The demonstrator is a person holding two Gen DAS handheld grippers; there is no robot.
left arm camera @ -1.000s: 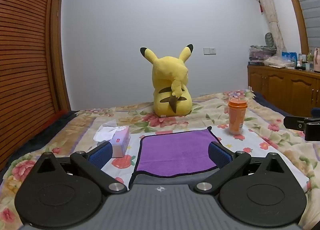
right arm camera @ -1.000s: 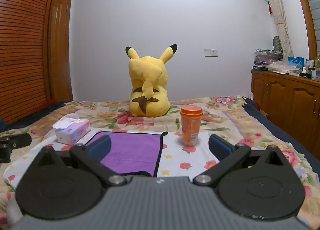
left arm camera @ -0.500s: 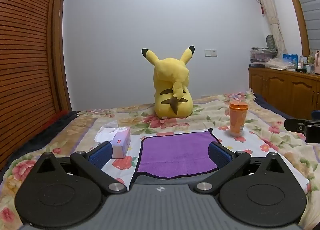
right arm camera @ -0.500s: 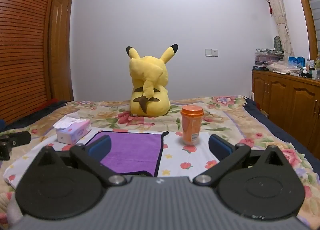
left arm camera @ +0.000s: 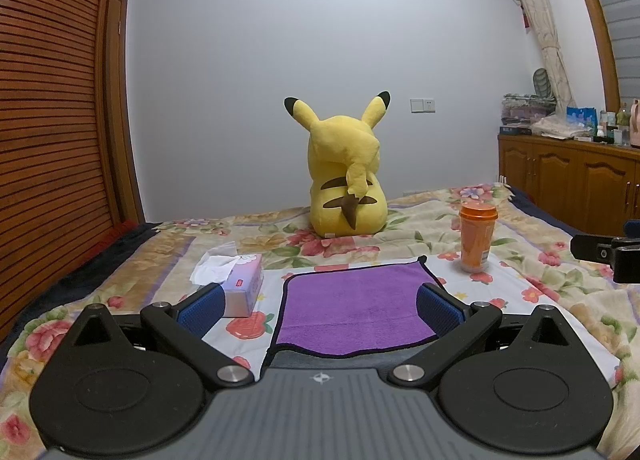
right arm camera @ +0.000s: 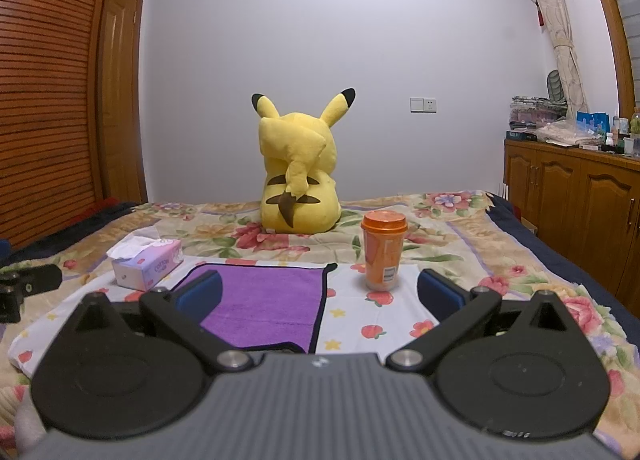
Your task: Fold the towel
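Note:
A purple towel point(left arm camera: 356, 306) with a dark edge lies flat on the flowered bedspread. It also shows in the right wrist view point(right arm camera: 264, 300). My left gripper point(left arm camera: 320, 306) is open and empty, held just before the towel's near edge, with the towel between its blue pads. My right gripper point(right arm camera: 320, 294) is open and empty, above the towel's right edge; its left pad stands over the purple cloth.
A tissue box point(left arm camera: 236, 284) sits left of the towel. An orange cup point(left arm camera: 476, 238) stands right of it. A yellow plush toy point(left arm camera: 344, 176) sits farther back. A wooden cabinet point(right arm camera: 572, 200) lines the right wall, a slatted wardrobe point(left arm camera: 52, 120) the left.
Both grippers have lifted slightly and shifted a little; the scene sits marginally lower in the left wrist view. The towel has not moved.

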